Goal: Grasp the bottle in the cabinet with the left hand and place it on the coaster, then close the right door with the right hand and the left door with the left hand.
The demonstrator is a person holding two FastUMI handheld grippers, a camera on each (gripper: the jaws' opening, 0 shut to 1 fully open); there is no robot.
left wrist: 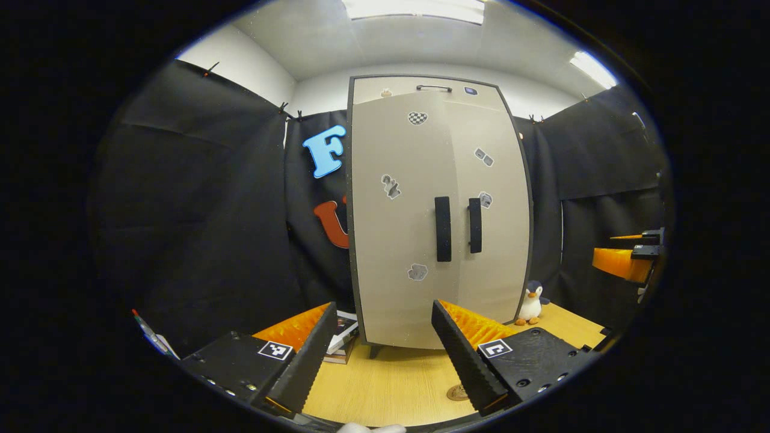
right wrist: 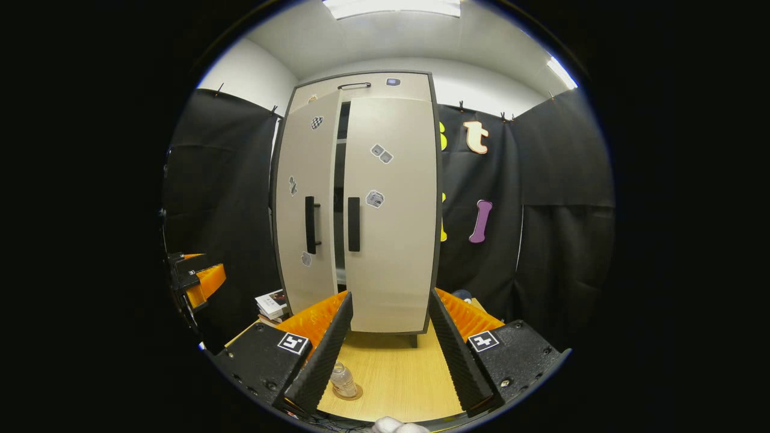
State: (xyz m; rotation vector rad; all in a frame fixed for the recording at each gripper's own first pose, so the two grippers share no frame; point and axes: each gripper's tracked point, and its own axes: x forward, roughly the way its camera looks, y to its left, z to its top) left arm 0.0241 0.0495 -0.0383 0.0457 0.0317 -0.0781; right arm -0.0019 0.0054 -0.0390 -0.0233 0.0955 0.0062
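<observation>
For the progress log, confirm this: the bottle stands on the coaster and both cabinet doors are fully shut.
Not quite. The left door is ajar: the right gripper view shows a dark gap between it and the right door, which looks shut. The rest holds: the bottle stands on the coaster.

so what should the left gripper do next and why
Probably push the left door shut with the left gripper. The bottle already stands on the coaster, the right door looks closed, and a dark gap remains beside the left door.
</observation>
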